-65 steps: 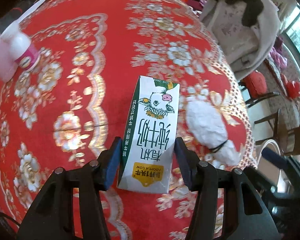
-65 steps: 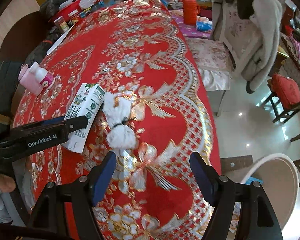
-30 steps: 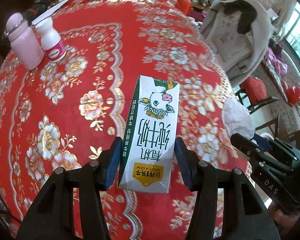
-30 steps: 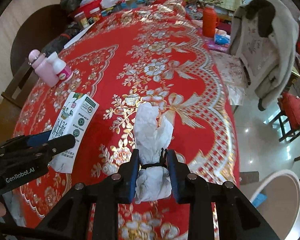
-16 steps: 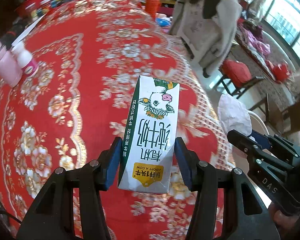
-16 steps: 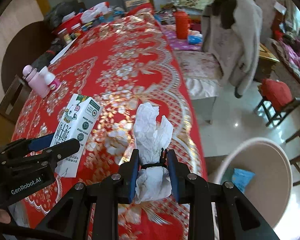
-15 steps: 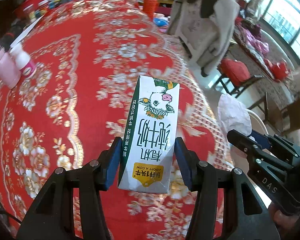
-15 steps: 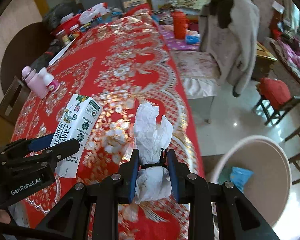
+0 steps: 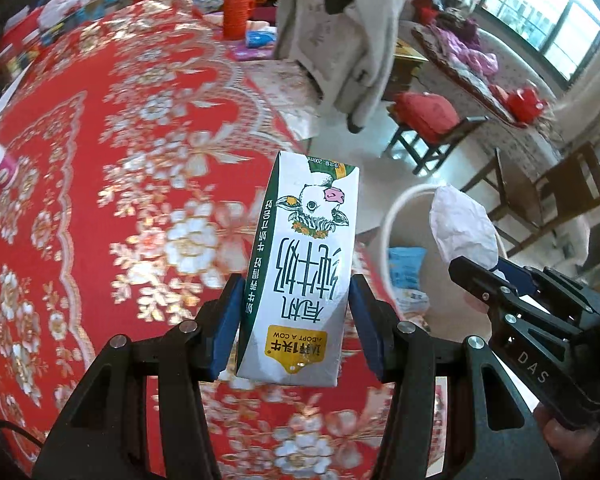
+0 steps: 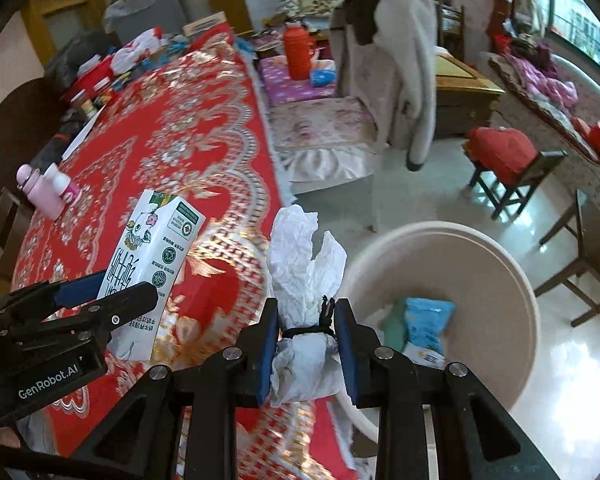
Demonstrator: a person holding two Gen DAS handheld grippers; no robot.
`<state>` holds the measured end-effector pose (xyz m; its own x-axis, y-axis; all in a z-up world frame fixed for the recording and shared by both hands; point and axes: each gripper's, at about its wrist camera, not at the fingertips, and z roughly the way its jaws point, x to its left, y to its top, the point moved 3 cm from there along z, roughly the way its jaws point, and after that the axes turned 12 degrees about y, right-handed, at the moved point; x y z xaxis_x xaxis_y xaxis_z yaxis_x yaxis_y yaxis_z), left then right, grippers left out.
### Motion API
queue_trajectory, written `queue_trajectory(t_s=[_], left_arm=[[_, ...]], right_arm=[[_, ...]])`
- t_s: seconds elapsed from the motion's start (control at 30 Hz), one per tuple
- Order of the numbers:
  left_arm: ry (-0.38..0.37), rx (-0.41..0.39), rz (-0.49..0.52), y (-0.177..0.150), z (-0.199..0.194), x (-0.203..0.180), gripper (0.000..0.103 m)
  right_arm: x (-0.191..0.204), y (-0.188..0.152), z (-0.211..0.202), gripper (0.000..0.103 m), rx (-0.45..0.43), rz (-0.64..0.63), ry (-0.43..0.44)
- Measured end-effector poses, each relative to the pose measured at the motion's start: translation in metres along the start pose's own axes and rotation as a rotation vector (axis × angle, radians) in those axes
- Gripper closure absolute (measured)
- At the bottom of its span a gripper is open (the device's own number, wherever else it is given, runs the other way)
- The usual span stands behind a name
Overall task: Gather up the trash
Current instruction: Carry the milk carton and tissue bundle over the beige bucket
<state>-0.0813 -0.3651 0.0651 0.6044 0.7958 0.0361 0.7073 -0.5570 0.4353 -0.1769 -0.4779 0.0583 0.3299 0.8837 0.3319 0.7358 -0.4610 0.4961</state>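
From the left wrist, the left gripper (image 9: pixel 296 316) is clamped on a milk carton (image 9: pixel 304 268), held above the edge of the red tablecloth (image 9: pixel 100 184) — the bin (image 9: pixel 392 216) shows just beyond.

From the right wrist, the right gripper (image 10: pixel 307 344) pinches a tied wad of tissue (image 10: pixel 304 280) beside the bin (image 10: pixel 512 280), which holds a blue wrapper (image 10: pixel 428 320). This looks like the carry step — next, each piece needs to be over the opening before release.

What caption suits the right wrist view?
Right gripper holds tied tissue wad near bin; left gripper holds milk carton.
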Motion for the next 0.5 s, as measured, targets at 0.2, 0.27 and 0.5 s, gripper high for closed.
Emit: queue_trajectory(t_s=[0.2, 0.27, 0.5], left_arm=[[-0.035, 0.010, 0.046, 0.000, 0.003, -0.038, 0.052], [-0.047, 0.016, 0.063, 0.000, 0.004, -0.053, 0.052], [-0.081, 0.038, 0.101, 0.000, 0.012, -0.089, 0.052]], right_arm=[[-0.035, -0.012, -0.019, 0.076, -0.009, 0.054, -0.038], [-0.046, -0.016, -0.024, 0.076, -0.011, 0.070, -0.049], [-0.082, -0.028, -0.036, 0.076, -0.007, 0.129, -0.081]])
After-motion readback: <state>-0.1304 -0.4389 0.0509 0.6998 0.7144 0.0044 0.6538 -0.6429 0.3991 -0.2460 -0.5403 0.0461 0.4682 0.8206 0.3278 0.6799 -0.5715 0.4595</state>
